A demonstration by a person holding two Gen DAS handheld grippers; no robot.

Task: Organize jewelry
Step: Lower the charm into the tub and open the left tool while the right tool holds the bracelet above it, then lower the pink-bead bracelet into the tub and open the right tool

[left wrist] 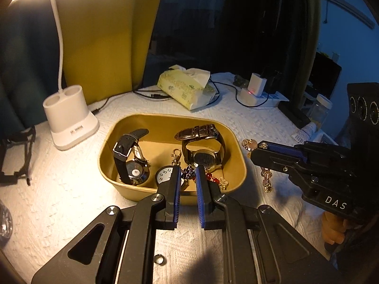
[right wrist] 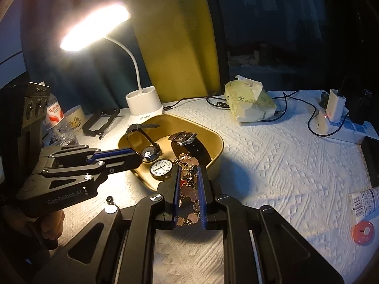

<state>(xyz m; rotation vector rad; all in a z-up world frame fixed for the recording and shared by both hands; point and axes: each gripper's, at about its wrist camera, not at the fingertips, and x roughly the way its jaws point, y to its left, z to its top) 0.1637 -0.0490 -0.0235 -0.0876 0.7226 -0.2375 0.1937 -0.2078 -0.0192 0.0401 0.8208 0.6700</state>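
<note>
gold tray [left wrist: 239, 163] holding watches [left wrist: 132, 161], left jaws clenched empty, right jaws grasping pink bracelet [right wrist: 189, 189]

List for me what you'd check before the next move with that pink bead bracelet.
1. Right tool gripping the pink bead bracelet: ok, beads sit between its shut fingers.
2. Bracelet above the gold tray: not ok; the left wrist view shows it hanging over the cloth outside the tray's right rim.
3. Free room in the tray: ok, bare floor shows between the two strap watches.
4. Left tool out of the way: not ok, its tips hang over the tray.
5. Left tool empty: cannot tell.
</note>
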